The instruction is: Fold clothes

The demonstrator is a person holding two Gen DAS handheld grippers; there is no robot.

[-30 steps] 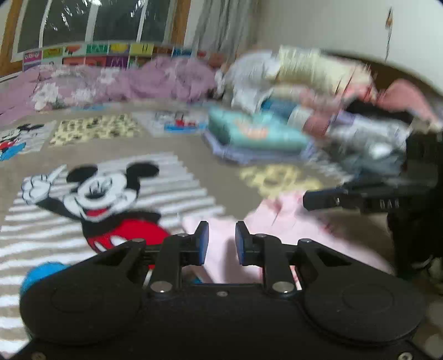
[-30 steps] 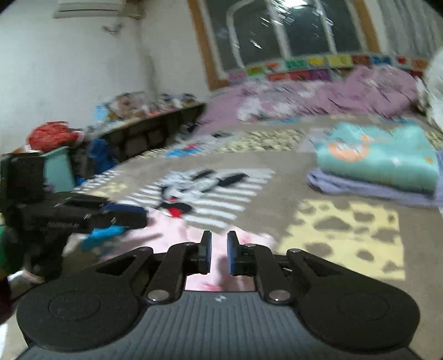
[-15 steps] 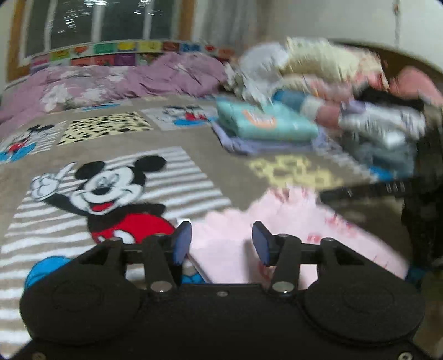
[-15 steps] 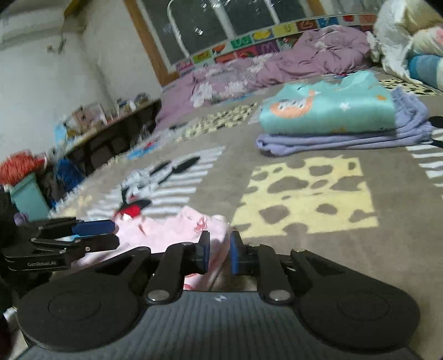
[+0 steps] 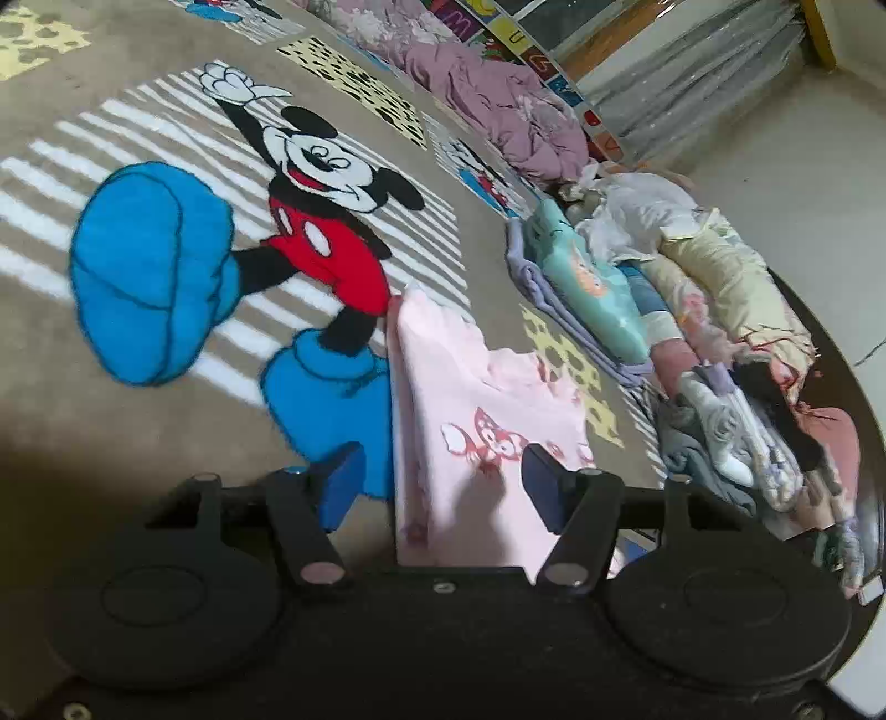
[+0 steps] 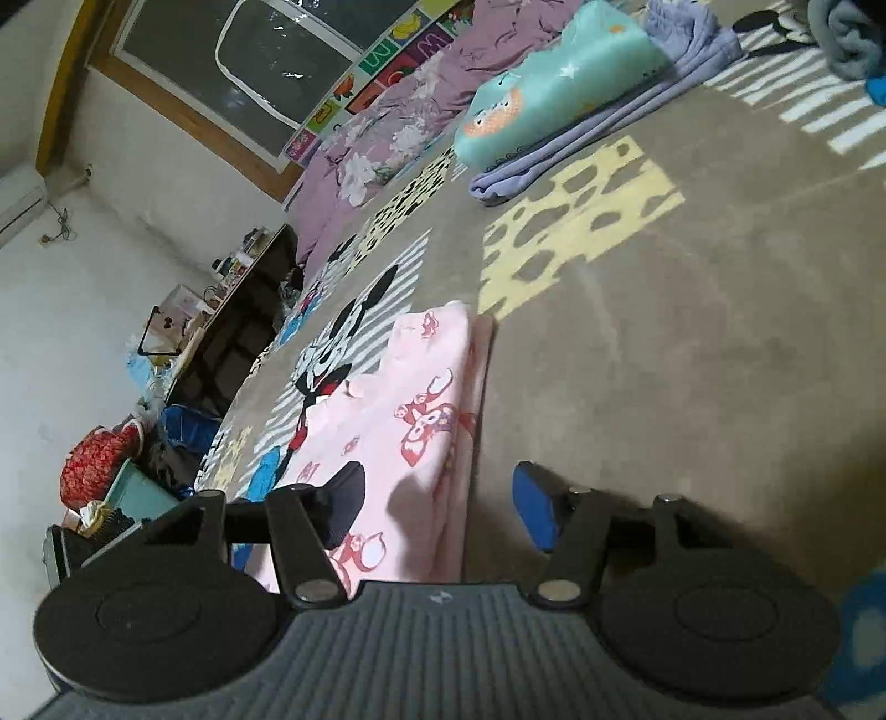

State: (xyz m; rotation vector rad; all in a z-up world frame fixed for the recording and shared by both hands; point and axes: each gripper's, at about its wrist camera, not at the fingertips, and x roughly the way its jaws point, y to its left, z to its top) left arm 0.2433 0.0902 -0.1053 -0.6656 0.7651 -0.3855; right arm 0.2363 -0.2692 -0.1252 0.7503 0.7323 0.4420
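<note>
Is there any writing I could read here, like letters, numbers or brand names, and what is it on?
"M": purple tile in the colourful tile border below the window.
"3", or possibly "B": green tile next to it, unclear.
"U" and "G": tiles of the same border in the left view, blurry.
Emblem on the right tool: too small to read.
Pink garment and cartoon blanket: pictures only.

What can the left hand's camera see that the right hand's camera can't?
Only the left wrist view shows the big heap of unfolded clothes by the wall and the curtain.

Only the right wrist view shows the dark window and the cluttered low shelf.

Both show the pink garment lying folded on the cartoon-mouse blanket, the teal folded garment, and an open gripper: left gripper, right gripper.
</note>
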